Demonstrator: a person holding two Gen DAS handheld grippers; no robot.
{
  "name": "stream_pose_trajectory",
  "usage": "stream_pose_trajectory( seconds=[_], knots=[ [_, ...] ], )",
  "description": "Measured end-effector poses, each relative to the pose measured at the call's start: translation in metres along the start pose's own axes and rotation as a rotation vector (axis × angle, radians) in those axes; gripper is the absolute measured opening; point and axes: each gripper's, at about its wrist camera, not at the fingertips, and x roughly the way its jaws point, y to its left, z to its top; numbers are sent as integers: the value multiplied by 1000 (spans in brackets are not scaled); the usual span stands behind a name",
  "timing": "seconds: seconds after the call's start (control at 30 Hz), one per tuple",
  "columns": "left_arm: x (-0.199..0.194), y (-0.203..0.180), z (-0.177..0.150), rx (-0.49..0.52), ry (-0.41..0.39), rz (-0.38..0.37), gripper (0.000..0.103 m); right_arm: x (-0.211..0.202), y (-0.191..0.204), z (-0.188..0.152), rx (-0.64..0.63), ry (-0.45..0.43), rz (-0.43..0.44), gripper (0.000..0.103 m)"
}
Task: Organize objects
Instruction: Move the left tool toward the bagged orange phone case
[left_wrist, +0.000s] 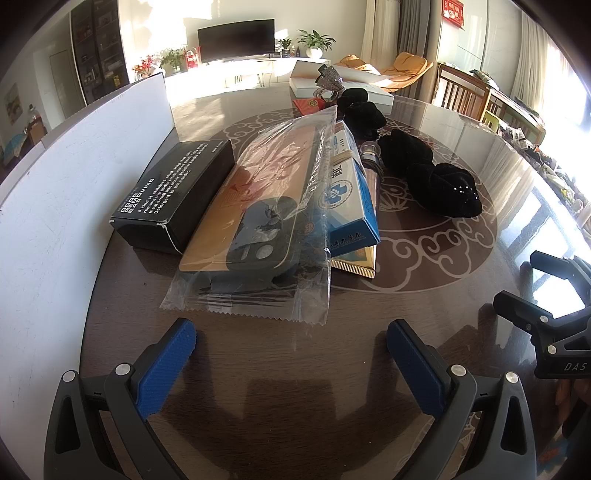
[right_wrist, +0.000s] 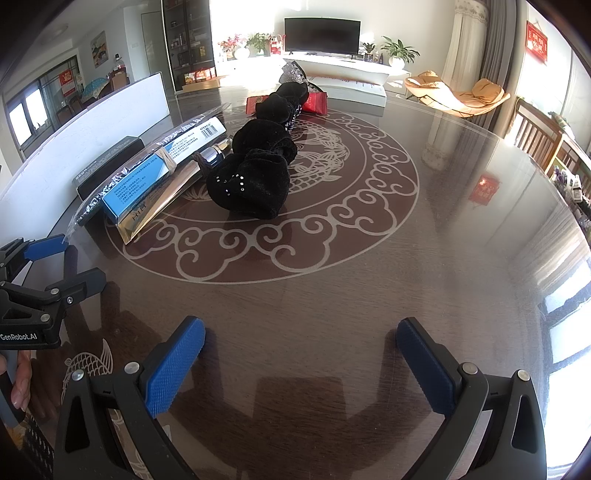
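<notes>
A phone case in a clear plastic bag (left_wrist: 258, 221) lies just ahead of my open left gripper (left_wrist: 291, 332), which holds nothing. A black box (left_wrist: 173, 192) rests to its left, a blue-and-white box (left_wrist: 351, 199) on a gold packet (left_wrist: 354, 264) to its right. Black velvet scrunchies (left_wrist: 436, 177) lie in a row further right, also in the right wrist view as the scrunchies (right_wrist: 255, 173). My right gripper (right_wrist: 301, 336) hovers open over bare table, well short of them. The blue-and-white box (right_wrist: 159, 166) and black box (right_wrist: 107, 162) sit at its left.
A tall white board (left_wrist: 74, 173) stands along the table's left side. Red packets (right_wrist: 316, 101), a glittery item (right_wrist: 293, 74) and a flat white box (right_wrist: 347, 86) lie at the far end of the dark patterned table (right_wrist: 369, 258). Wooden chairs (left_wrist: 465, 96) stand at right.
</notes>
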Motion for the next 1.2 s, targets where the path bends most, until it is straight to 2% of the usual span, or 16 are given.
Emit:
stream_pose_trajectory(
  seconds=[1.0,1.2],
  knots=[
    [0,1,0,2,0,-3,103,0,0,-1,1,0,0,103],
    [-20,7,-24,27,13,-39,103,0,0,-1,1,-1,0,103]
  ],
)
